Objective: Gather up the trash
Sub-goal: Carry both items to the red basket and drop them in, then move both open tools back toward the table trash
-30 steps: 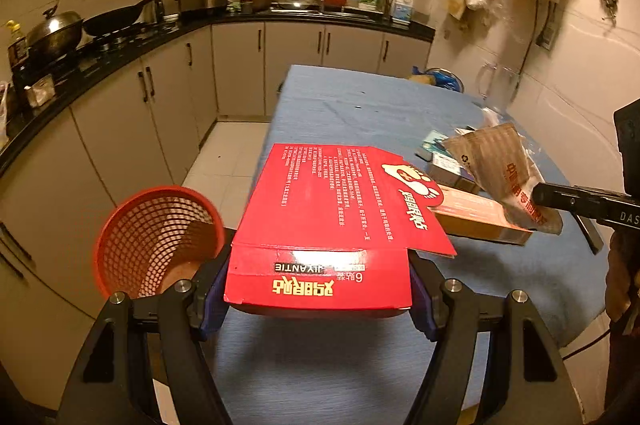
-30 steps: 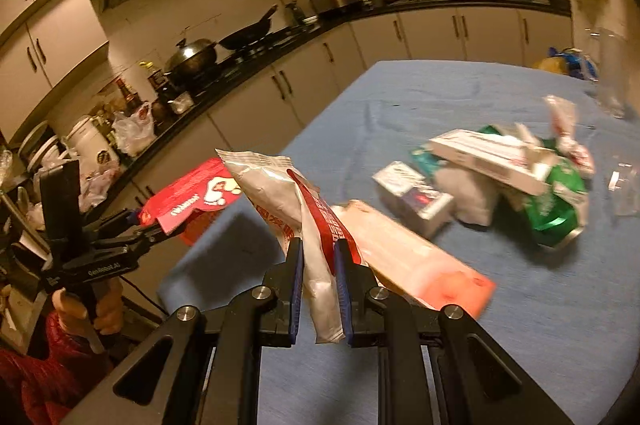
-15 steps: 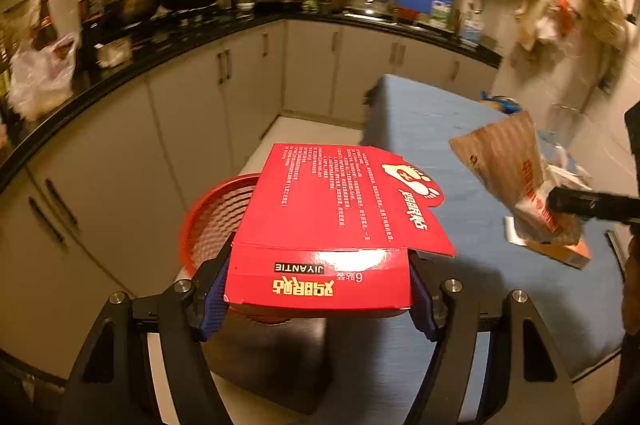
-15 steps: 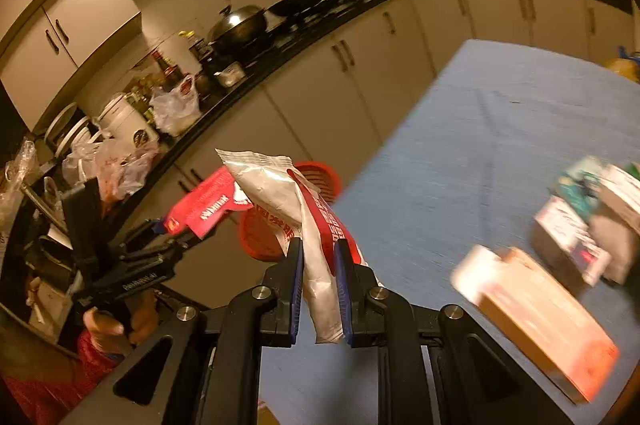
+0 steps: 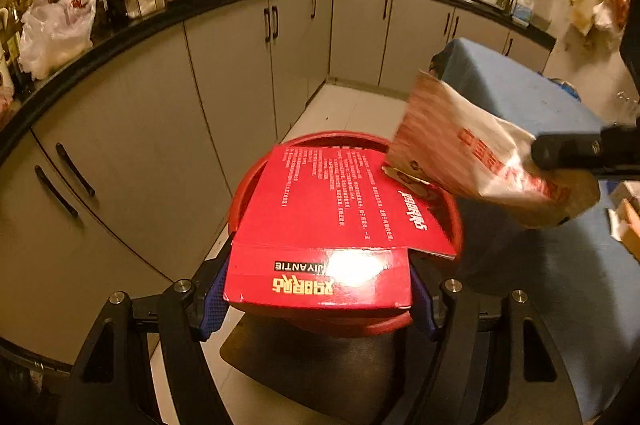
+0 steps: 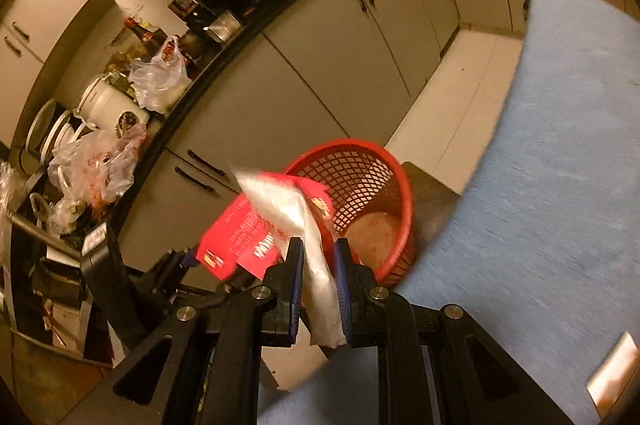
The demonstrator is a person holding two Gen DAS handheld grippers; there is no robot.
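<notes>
My left gripper (image 5: pixel 318 289) is shut on a flat red carton (image 5: pixel 332 209) and holds it right above the red mesh basket (image 5: pixel 452 209), hiding most of its opening. My right gripper (image 6: pixel 318 261) holds a white and red snack bag (image 6: pixel 304 221) between its pads; the pads stand a little apart around it. In the left wrist view the bag (image 5: pixel 480 153) hangs over the carton's far right corner. In the right wrist view the basket (image 6: pixel 368 193) stands on a dark stool just beyond the bag, with the carton (image 6: pixel 240 237) to its left.
The blue-clothed table (image 6: pixel 560 185) lies to the right of the basket, with a box corner (image 6: pixel 616 365) near its front. Grey cabinets (image 5: pixel 140 145) and a black counter with pans, bottles and plastic bags run along the left. White floor tiles (image 5: pixel 348 109) lie beyond the basket.
Both grippers swung left from the table to the basket. The carton now sits over the basket's opening and the bag has come in close above it. The right pads have parted slightly.
</notes>
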